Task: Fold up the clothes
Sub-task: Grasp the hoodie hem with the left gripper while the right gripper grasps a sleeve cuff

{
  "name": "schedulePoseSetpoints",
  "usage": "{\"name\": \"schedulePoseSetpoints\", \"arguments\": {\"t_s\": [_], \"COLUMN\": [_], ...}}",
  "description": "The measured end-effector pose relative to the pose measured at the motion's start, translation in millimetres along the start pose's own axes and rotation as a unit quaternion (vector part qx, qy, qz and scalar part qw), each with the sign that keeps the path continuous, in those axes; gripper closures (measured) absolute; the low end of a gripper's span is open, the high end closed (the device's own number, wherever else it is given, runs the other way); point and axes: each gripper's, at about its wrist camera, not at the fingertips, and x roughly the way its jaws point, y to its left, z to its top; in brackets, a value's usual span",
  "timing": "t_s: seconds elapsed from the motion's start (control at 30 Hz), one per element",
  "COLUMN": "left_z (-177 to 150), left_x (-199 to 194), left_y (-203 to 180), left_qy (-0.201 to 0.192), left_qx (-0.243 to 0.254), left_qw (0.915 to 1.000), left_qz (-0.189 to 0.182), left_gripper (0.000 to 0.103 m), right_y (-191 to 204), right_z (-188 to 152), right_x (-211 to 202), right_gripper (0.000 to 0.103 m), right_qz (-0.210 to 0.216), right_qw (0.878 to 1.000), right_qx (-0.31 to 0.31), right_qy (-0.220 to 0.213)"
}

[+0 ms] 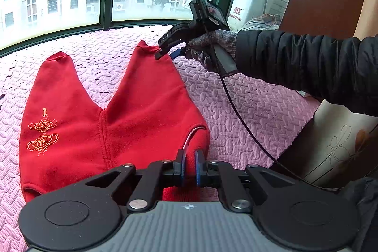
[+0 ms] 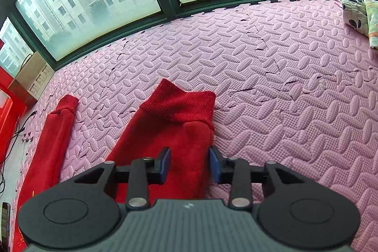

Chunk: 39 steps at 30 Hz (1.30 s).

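Red trousers: gold embroidery visible only from left wrist.

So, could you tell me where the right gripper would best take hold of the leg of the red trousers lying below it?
Probably at the ribbed cuff, at its right corner. The leg lies flat on the pink foam mat, so the right gripper should come down from above, straddling that side edge.

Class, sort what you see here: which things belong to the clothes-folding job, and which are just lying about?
Belongs to the job:
red trousers
left gripper, shut on the waist edge
right gripper, over a leg cuff
pink foam mat, the work surface

Just lying about:
patterned cloths
cardboard box
cables
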Motion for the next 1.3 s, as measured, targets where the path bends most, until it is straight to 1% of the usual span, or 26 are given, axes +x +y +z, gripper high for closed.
{"name": "schedulePoseSetpoints", "arguments": {"t_s": [0.03, 0.1, 0.2, 0.3, 0.4, 0.53, 0.7, 0.83, 1.0, 1.2, 1.3], "left_z": [0.2, 0.4, 0.0, 0.0, -0.7, -1.7, -5.6, -10.9, -23.7, -40.1, -46.9], "left_x": [-0.9, -2.8, -5.7, -9.4, -15.7, -27.9, -45.7, -61.2, -77.1, -92.7, -99.3], "left_y": [0.9, 1.9, 2.2, 5.2, 9.9, 21.6, 41.1, 58.4, 78.8, 99.8, 108.4], "left_qy": [-0.001, -0.003, -0.009, -0.016, -0.025, -0.044, -0.069, -0.093, -0.114, -0.134, -0.145], "left_qx": [-0.003, -0.007, -0.013, -0.023, -0.037, -0.066, -0.111, -0.15, -0.202, -0.25, -0.274], "left_qw": [1.0, 1.0, 0.9999, 0.9996, 0.999, 0.9968, 0.9913, 0.984, 0.9721, 0.9582, 0.95], "left_qz": [0.0, 0.0, 0.001, 0.003, 0.005, 0.011, 0.018, 0.026, 0.032, 0.038, 0.041], "left_gripper": [0.094, 0.094, 0.094, 0.094, 0.095, 0.096, 0.097, 0.097, 0.098, 0.098, 0.098], "right_y": [-0.3, -2.1, -5.6, -6.3, 0.8, 17.7, 51.4, 86.0, 134.8, 193.3, 228.9], "right_z": [0.4, 1.5, 4.3, 8.4, 14.5, 24.7, 41.2, 52.3, 61.2, 64.3, 63.4], "right_x": [-0.3, -1.6, -5.4, -12.4, -19.7, -28.2, -32.6, -30.4, -20.8, -1.1, 15.0], "right_gripper": [0.075, 0.087, 0.093, 0.094, 0.094, 0.095, 0.095, 0.095, 0.095, 0.095, 0.095], "right_qz": [-0.001, 0.0, 0.002, 0.014, 0.015, 0.016, 0.014, 0.019, 0.021, 0.025, 0.028], "right_qw": [1.0, 1.0, 1.0, 0.999, 0.999, 0.998, 0.998, 0.998, 0.998, 0.997, 0.997], "right_qx": [0.003, 0.011, 0.024, 0.042, 0.045, 0.043, 0.035, 0.021, 0.001, -0.029, -0.049], "right_qy": [-0.002, -0.005, -0.009, -0.018, -0.027, -0.04, -0.049, -0.057, -0.063, -0.063, -0.059]}}
